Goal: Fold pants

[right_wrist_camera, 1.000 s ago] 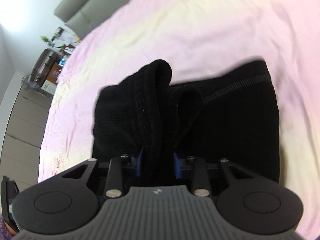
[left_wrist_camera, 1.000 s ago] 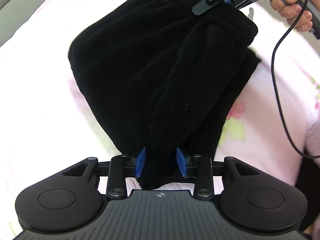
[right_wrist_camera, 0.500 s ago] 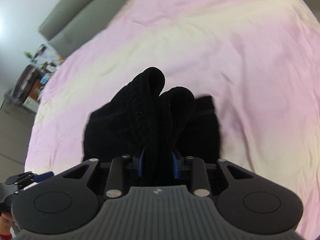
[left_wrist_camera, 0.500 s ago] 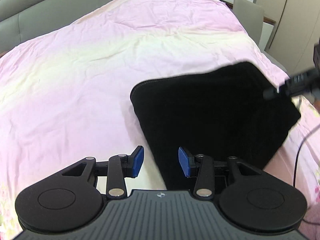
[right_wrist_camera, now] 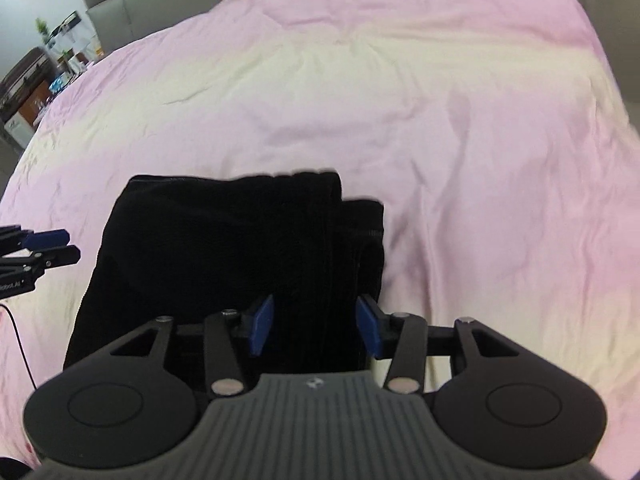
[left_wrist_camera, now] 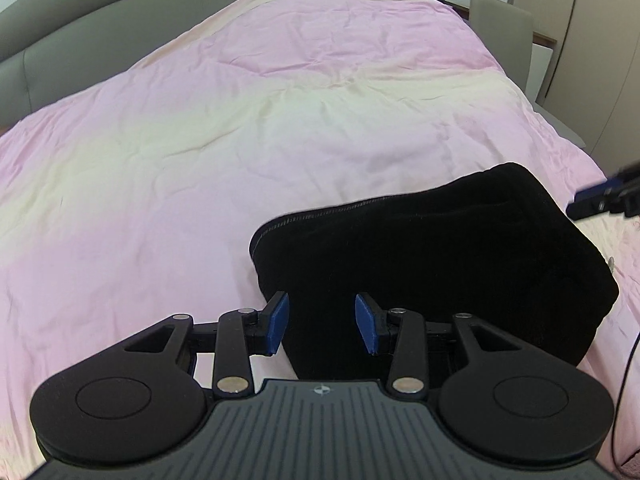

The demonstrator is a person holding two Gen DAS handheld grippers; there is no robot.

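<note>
The black pants (left_wrist_camera: 432, 264) lie folded in a compact stack on the pink bedspread (left_wrist_camera: 200, 140). My left gripper (left_wrist_camera: 322, 326) is open at the stack's near left corner, with nothing between its blue pads. In the right wrist view the pants (right_wrist_camera: 224, 248) lie flat with the ribbed waistband on the right. My right gripper (right_wrist_camera: 316, 328) is open over the stack's near right edge and holds nothing. Each gripper's tip shows at the edge of the other's view, the right gripper (left_wrist_camera: 608, 198) at the far right and the left gripper (right_wrist_camera: 40, 248) at the far left.
A grey headboard (left_wrist_camera: 120, 12) runs along the bed's far side. A grey chair (left_wrist_camera: 502, 28) and wardrobe doors (left_wrist_camera: 580, 40) stand at the right. Cluttered shelves (right_wrist_camera: 44, 68) stand beyond the bed's left side. A black cable (left_wrist_camera: 624, 384) hangs at the right.
Both grippers let go of the pants and opened. The raised fold dropped flat onto the stack. Both grippers drew back from the cloth.
</note>
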